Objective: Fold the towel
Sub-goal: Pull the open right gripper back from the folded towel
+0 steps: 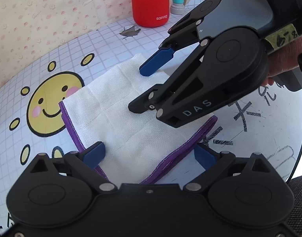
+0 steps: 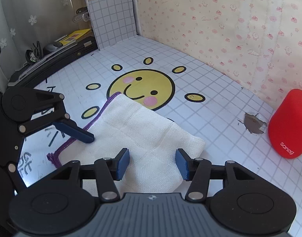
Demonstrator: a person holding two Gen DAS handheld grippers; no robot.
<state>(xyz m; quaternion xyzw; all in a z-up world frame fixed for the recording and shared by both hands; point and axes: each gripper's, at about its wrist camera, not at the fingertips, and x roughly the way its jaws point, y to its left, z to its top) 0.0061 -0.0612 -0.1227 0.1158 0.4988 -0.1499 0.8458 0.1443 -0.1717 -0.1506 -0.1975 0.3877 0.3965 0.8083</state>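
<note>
White waffle-weave towel (image 1: 119, 106), purple-edged and folded, lies mid-bench beside a printed smiling sun (image 2: 141, 87). Both the left gripper (image 1: 149, 155) and right gripper (image 2: 152, 163) hover with jaws open, gripping nothing. Only the left view shows "DAS" lettering; the red speaker (image 1: 150, 7) reads "sanag".
</note>
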